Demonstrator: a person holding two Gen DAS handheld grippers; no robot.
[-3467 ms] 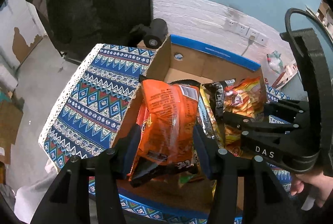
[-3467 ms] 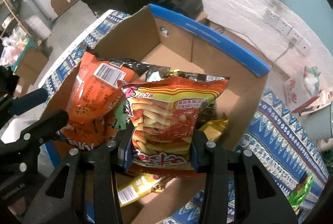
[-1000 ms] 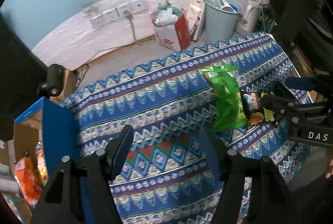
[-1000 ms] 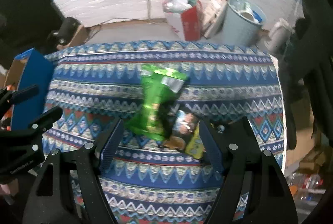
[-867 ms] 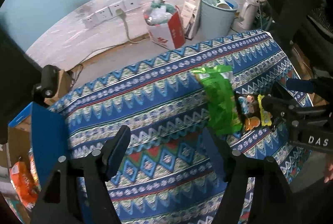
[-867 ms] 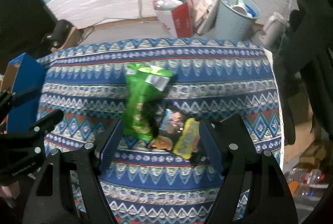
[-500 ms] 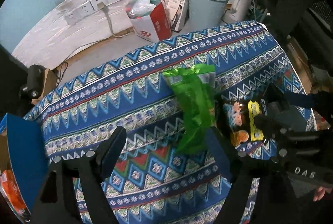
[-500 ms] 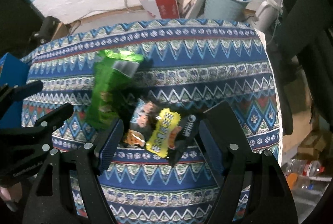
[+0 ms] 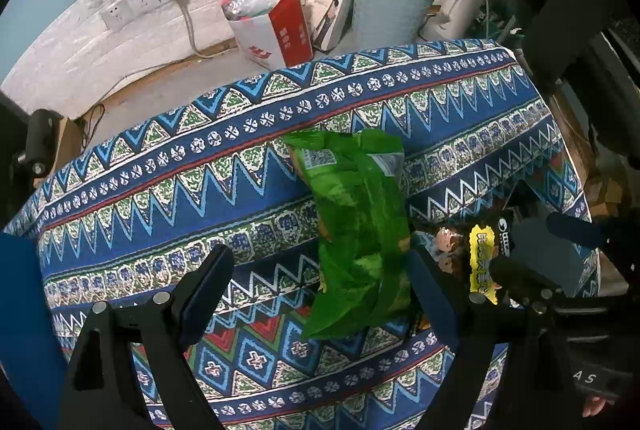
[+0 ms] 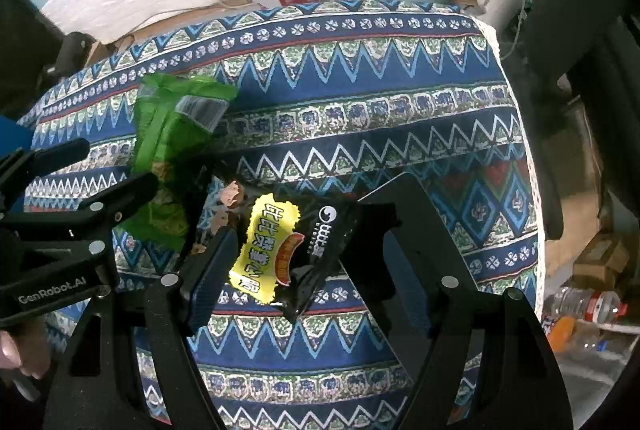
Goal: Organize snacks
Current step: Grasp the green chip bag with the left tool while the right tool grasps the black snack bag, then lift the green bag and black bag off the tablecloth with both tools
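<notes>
A green snack bag (image 9: 356,226) lies on the patterned cloth, also in the right wrist view (image 10: 168,146). Beside it lies a black-and-yellow snack bag (image 10: 292,250), seen in the left wrist view (image 9: 484,254) too, with a small picture-printed pack (image 10: 224,206) between them. My left gripper (image 9: 320,294) is open, low over the cloth, the green bag's lower end lying by its right finger. My right gripper (image 10: 304,270) is open, its fingers on either side of the black-and-yellow bag.
The patterned tablecloth (image 9: 200,190) covers the table, whose far and right edges drop to the floor. Behind stand a red-and-white bag (image 9: 276,26), a pale blue bin (image 9: 388,2) and a white kettle (image 9: 456,10). The blue box edge (image 9: 20,310) is at the left.
Both grippers let go of their snack bags over the box, swung right to the loose snacks and came down closer. The right gripper now straddles the black-and-yellow bag.
</notes>
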